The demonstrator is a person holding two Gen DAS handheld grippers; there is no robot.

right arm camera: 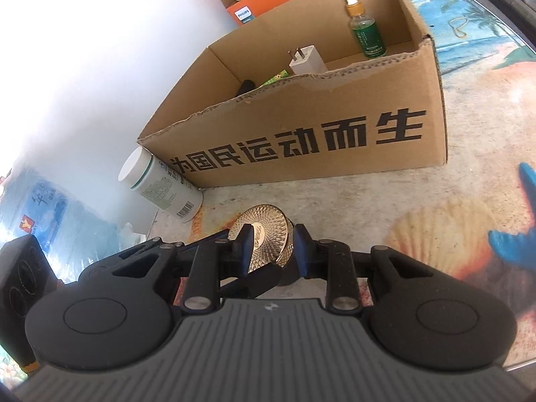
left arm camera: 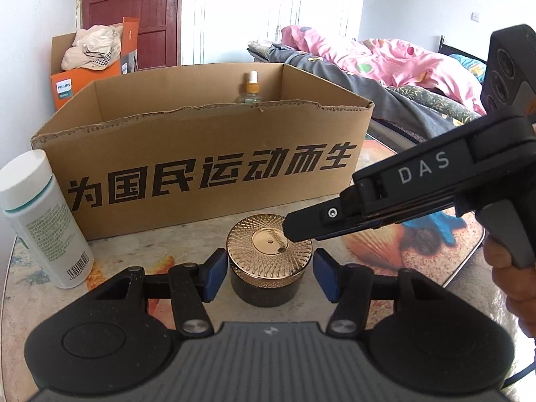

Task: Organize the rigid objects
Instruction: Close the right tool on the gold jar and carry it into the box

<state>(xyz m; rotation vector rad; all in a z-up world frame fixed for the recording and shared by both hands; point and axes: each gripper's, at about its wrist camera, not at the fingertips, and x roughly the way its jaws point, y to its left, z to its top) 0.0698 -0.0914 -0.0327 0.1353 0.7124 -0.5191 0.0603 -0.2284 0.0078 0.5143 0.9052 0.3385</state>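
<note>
A dark round jar with a gold patterned lid (left arm camera: 269,254) stands on the table in front of the cardboard box (left arm camera: 207,154). My left gripper (left arm camera: 268,276) is open, its blue pads on either side of the jar, not touching. My right gripper (right arm camera: 273,246) comes in from the right in the left wrist view, fingertips (left arm camera: 294,231) resting over the lid's rim. In the right wrist view its blue pads straddle the gold lid (right arm camera: 264,234) with a gap. A white bottle (left arm camera: 43,217) stands at the box's left end.
The box (right arm camera: 318,127) holds a green dropper bottle (right arm camera: 365,30), a white charger plug (right arm camera: 306,60) and a dark object. An orange Philips box (left arm camera: 87,67) with cloth stands behind. A bed with pink bedding (left arm camera: 385,57) lies to the right. The table edge (left arm camera: 462,268) curves at right.
</note>
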